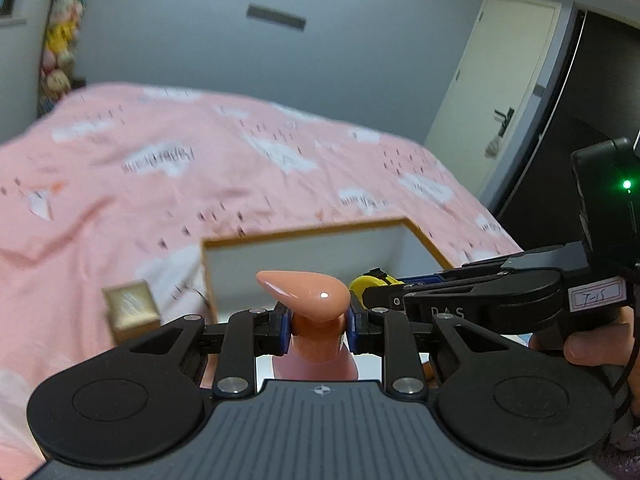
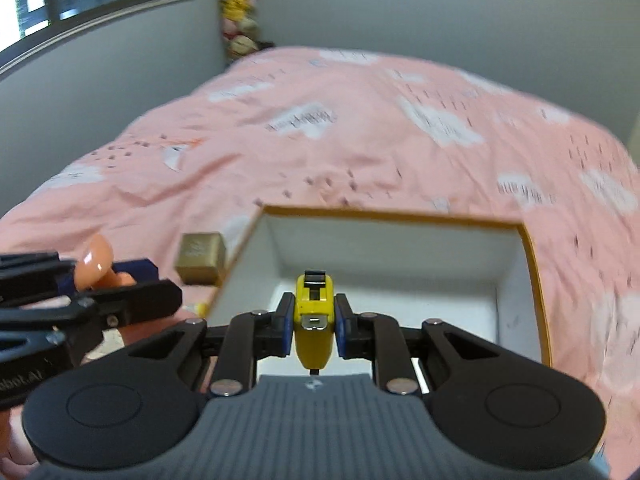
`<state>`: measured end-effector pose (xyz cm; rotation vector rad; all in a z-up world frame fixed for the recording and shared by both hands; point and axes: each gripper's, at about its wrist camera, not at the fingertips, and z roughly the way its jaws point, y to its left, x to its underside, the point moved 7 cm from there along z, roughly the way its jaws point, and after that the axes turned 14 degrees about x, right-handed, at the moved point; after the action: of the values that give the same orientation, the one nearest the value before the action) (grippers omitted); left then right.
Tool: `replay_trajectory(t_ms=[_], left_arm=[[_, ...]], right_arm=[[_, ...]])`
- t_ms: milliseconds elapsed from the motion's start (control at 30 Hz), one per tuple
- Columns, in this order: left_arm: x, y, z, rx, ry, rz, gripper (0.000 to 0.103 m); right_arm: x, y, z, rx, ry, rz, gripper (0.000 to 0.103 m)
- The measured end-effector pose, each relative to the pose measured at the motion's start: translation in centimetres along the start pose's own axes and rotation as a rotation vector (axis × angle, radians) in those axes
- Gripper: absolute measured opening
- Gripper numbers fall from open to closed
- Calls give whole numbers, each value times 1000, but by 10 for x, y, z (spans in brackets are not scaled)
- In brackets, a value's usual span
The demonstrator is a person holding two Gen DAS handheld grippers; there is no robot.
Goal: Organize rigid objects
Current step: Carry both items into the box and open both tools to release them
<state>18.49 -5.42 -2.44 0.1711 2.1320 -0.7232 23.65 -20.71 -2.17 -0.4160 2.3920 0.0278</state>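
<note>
My left gripper (image 1: 318, 330) is shut on the neck of a pink pump bottle (image 1: 312, 292), held above the near edge of a white box with an orange rim (image 1: 308, 232) on the bed. My right gripper (image 2: 313, 322) is shut on a yellow tape measure (image 2: 314, 320), held over the inside of the same box (image 2: 534, 264). The right gripper also shows in the left wrist view (image 1: 370, 294), just right of the bottle, and the bottle shows at the left of the right wrist view (image 2: 94, 262).
A small gold box (image 1: 130, 308) lies on the pink bedspread (image 1: 200, 168) just left of the white box; it also shows in the right wrist view (image 2: 200, 258). Grey walls, a white door (image 1: 508, 92) and stuffed toys (image 1: 60, 44) stand beyond the bed.
</note>
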Motion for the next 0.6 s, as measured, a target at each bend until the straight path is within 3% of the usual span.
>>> replay_trajectory(t_ms=[267, 467, 600], left_arm=[[8, 4, 32, -3, 75, 9, 28], [3, 2, 44, -48, 52, 57, 28], [14, 6, 61, -73, 100, 76, 28]], right_arm=[[27, -18, 39, 4, 138, 85, 19], [31, -21, 59, 12, 178, 131, 19], [30, -25, 62, 21, 182, 147, 19]])
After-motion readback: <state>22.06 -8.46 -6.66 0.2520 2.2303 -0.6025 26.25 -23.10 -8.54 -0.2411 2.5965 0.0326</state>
